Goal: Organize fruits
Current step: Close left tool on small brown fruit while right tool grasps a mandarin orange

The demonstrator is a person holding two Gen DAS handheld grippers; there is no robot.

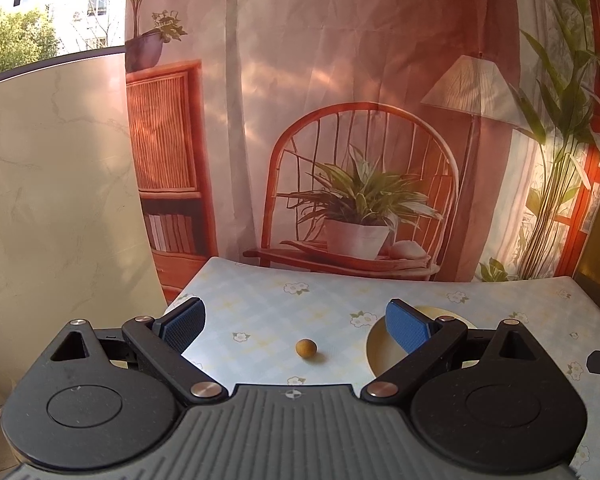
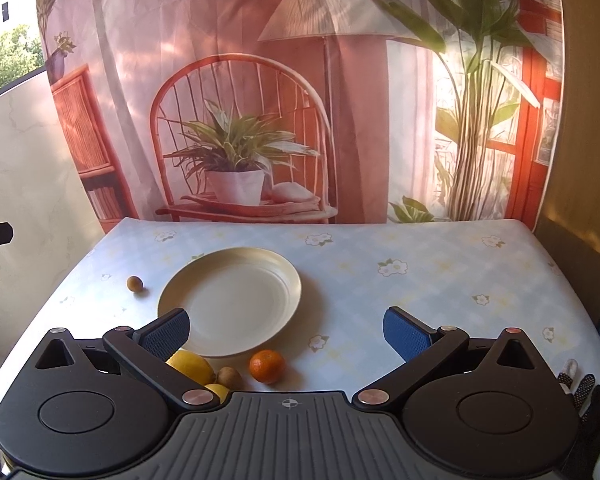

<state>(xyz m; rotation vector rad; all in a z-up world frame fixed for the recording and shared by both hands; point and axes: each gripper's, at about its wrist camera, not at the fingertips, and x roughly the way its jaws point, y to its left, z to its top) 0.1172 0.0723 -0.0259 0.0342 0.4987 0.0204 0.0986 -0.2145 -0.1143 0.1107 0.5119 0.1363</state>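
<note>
A small round brown fruit (image 1: 306, 348) lies on the flowered tablecloth, straight ahead between the fingers of my open left gripper (image 1: 296, 326); it shows again as the brown fruit (image 2: 134, 283) left of the plate. The empty cream plate (image 2: 236, 300) sits mid-table, its edge (image 1: 376, 344) partly behind my left gripper's right finger. Near the table's front lie an orange (image 2: 266, 366), a kiwi (image 2: 229, 377) and two lemons (image 2: 192, 366), the lemons partly hidden by my right gripper's left arm. My right gripper (image 2: 286, 330) is open and holds nothing, above the front fruits.
A printed backdrop (image 2: 300, 100) with a chair and plants hangs behind the table's far edge. A pale marbled panel (image 1: 52, 200) stands to the left. A gloved hand (image 2: 584, 396) shows at the right. The table's right half (image 2: 440, 280) bears only cloth.
</note>
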